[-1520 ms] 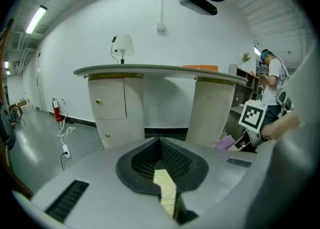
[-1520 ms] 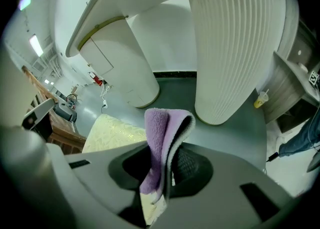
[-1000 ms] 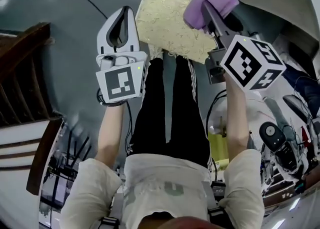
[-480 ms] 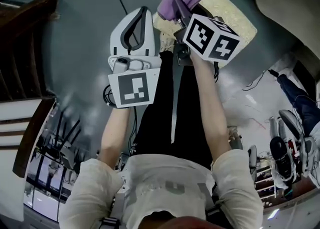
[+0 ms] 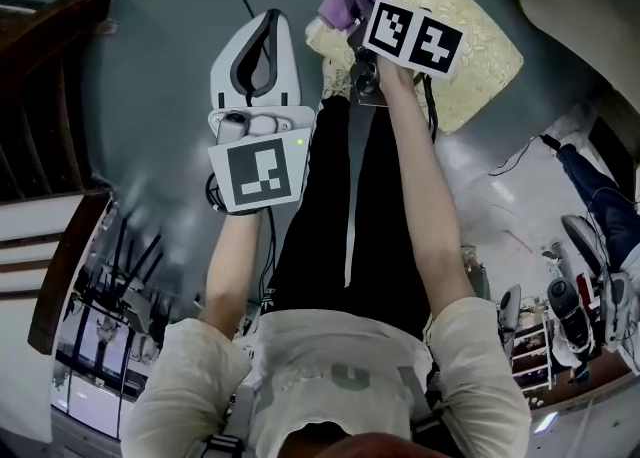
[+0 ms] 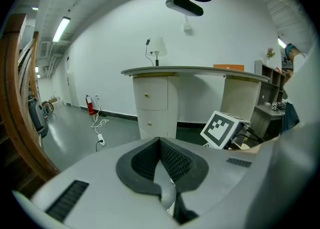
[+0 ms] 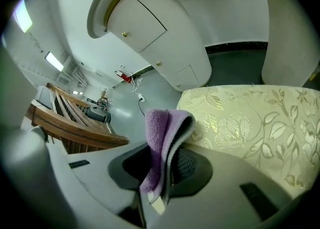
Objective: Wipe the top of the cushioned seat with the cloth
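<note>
Right gripper view: right gripper is clamping purple cloth by cushioned seat, seemingly mid-wipe; next, pressing across. Left gripper is idling, closed and empty.

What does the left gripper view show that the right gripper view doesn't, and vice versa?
Left only: the left gripper, jaws shut on nothing, a lamp on the counter, and a marker cube. Right only: the right gripper clamping the purple cloth, and the gold-patterned cushioned seat. Both: the white curved counter with drawers and grey floor.
</note>
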A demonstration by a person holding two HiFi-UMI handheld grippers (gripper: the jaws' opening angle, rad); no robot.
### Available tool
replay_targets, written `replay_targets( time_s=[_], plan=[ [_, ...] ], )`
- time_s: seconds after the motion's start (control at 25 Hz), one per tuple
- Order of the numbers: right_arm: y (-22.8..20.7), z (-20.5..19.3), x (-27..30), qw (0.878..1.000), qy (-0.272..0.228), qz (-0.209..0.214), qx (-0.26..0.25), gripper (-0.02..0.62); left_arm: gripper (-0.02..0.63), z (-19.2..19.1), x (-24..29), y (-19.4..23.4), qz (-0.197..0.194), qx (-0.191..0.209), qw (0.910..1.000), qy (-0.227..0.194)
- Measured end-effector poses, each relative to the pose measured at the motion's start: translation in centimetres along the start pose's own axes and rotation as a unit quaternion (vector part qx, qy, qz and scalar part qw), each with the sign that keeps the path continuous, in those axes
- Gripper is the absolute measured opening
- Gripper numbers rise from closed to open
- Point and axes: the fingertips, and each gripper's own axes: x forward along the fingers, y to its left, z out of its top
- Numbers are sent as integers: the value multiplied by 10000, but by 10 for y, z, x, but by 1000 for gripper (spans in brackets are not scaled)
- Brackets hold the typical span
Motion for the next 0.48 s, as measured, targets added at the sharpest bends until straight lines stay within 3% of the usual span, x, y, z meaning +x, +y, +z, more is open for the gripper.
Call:
replay_targets(
  time_s=[0.48],
  plan=[
    [-9,-6,-14,9994,121,-149,-288,94,6,19,9,-17,-337,163,9993,-97]
  ],
)
